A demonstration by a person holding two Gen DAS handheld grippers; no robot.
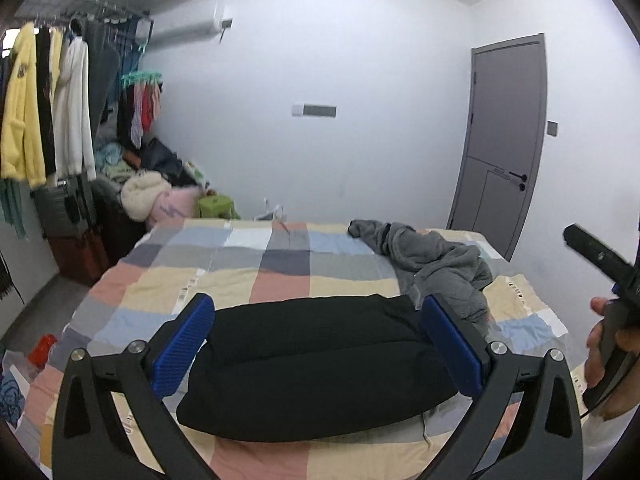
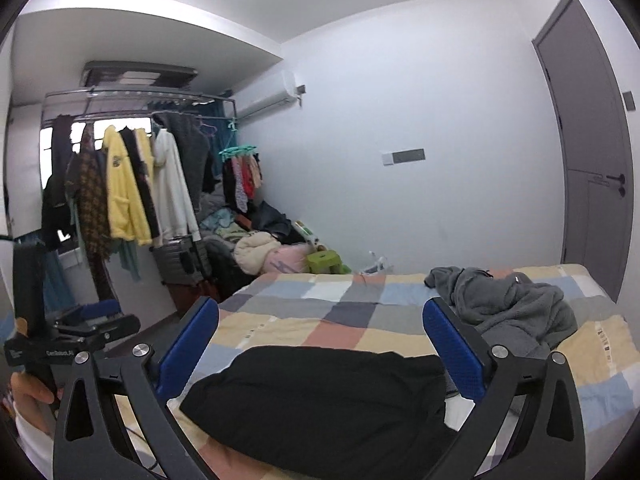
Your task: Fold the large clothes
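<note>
Folded black fabric bundle (image 1: 316, 364): lying on the near part of the bed with the pastel checked patchwork cover (image 1: 248, 264), thick and rounded at its folds, apparently already doubled over. Soft, limp, probably light for its bulk; likely to sag and unfold if lifted by one edge only. Best taken at both short ends together, or at a doubled corner where layers stack.

Crumpled grey fleece garment (image 1: 436, 260): heaped at the far right of the bed, just beyond the black bundle, not folded. Plush, bulky, non-slippery; sleeves and hem tangled, so collar or shoulder seams the likely hold, though not clearly traceable in the heap.

Left gripper (image 1: 316, 344): jaws released, spread wide, straddling the black bundle in view, contact not certain.

Right gripper (image 2: 320, 356): jaws released, spread wide above the same bundle, grasping nothing.

Clothes rack with hanging yellow, white and dark garments (image 2: 132, 184): along the left wall, well apart.
</note>
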